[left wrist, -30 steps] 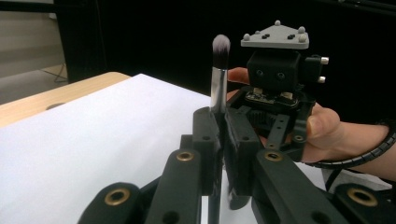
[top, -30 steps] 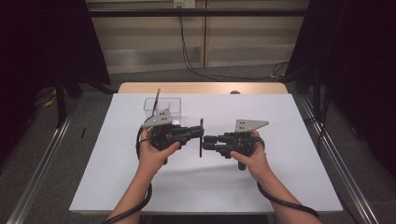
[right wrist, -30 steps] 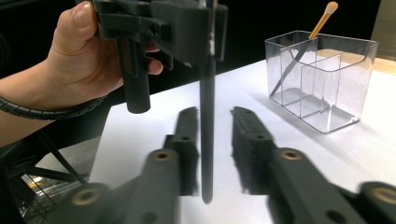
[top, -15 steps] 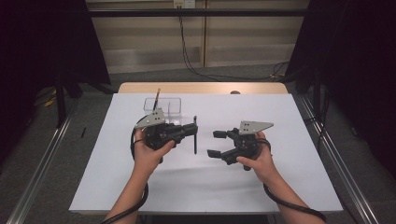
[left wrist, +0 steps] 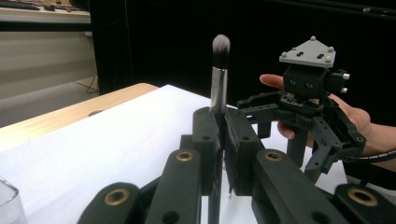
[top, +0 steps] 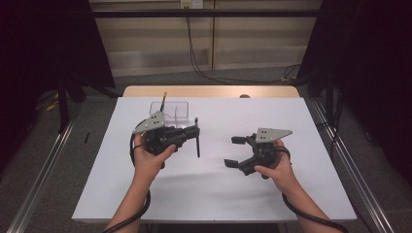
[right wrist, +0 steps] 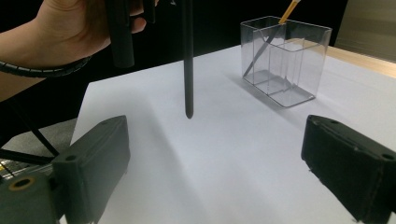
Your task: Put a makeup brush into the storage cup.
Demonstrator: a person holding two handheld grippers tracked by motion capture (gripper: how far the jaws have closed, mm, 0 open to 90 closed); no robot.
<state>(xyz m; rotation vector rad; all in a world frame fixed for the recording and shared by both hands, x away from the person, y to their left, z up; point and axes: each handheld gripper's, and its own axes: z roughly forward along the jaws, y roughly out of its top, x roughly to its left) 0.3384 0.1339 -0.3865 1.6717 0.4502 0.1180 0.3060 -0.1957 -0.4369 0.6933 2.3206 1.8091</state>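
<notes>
Now left hand-held gripper (top: 194, 133) clamps the black-handled makeup brush (top: 197, 138); right hand-held gripper (top: 234, 151), just opened, empty; lower brush vertically into clear plastic organiser (top: 170, 109).

We saw the white tabletop (top: 291, 189) evenly lit from above, dark surroundings, soft shadows, and slightly blurred near jaws.

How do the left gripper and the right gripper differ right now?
The left gripper is shut on the makeup brush, holding it upright; the right gripper has just been opening, jaws wide with nothing between them. The left is nearer the clear organizer. Both are black, hand-held, above the white table.
</notes>
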